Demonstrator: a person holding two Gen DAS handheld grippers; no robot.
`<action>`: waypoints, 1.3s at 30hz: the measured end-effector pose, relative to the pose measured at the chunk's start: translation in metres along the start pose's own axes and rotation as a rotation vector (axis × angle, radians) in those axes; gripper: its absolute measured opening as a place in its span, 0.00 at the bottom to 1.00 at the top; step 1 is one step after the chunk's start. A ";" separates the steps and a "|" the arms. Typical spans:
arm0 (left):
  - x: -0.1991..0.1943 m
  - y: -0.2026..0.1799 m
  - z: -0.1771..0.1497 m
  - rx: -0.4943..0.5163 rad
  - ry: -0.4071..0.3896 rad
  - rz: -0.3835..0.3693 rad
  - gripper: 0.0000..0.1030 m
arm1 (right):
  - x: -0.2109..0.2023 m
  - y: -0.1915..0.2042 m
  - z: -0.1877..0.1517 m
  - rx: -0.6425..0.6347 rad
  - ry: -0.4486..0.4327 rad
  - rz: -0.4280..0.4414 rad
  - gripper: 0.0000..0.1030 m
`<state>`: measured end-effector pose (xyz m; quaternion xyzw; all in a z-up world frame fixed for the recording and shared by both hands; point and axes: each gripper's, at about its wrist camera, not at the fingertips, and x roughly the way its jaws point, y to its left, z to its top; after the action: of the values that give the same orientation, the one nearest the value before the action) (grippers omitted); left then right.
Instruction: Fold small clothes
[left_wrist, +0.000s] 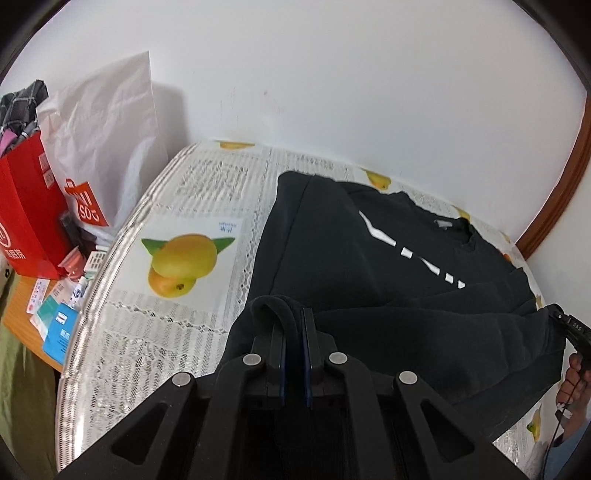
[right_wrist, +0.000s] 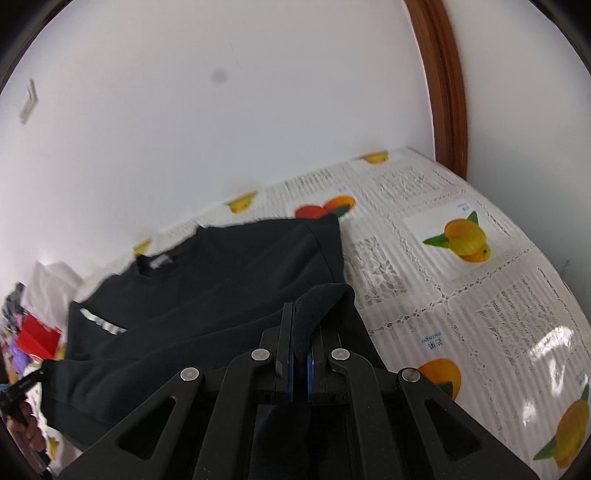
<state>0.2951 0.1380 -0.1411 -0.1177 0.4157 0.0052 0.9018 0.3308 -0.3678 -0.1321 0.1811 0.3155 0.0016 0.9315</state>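
Left wrist view: my left tool (left_wrist: 294, 325) and right tool (right_wrist: 300, 325) each pinch the black T-shirt's (left_wrist: 369, 266) hem over a fruit-print worktop (left_wrist: 192, 206) by a white wall (left_wrist: 332, 81).

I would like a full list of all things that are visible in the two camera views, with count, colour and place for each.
black shirt: one, black with white marks, spread on the table, near edge lifted
tablecloth: one, white lace pattern with fruit prints, covers the table
red bag: one, red, left of the table
white bag: one, white with a red logo, against the wall behind the red bag
small packets: several, blue and white, on a low wooden surface at the left
door frame: one, brown wood, right of the table
left gripper: one, black, fingers shut on the shirt's near edge
right gripper: one, black, fingers shut on the shirt's near edge
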 end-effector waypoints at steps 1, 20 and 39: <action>0.001 -0.001 -0.001 0.001 0.006 0.005 0.08 | 0.005 0.000 -0.001 -0.003 0.011 -0.012 0.04; -0.067 0.038 -0.063 -0.024 0.013 0.038 0.48 | -0.076 -0.028 -0.062 -0.096 0.036 -0.101 0.38; -0.035 0.039 -0.069 -0.057 0.083 -0.034 0.21 | -0.041 -0.030 -0.065 -0.037 0.109 -0.057 0.10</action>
<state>0.2164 0.1643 -0.1660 -0.1506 0.4503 -0.0033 0.8801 0.2567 -0.3783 -0.1659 0.1544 0.3705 -0.0094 0.9158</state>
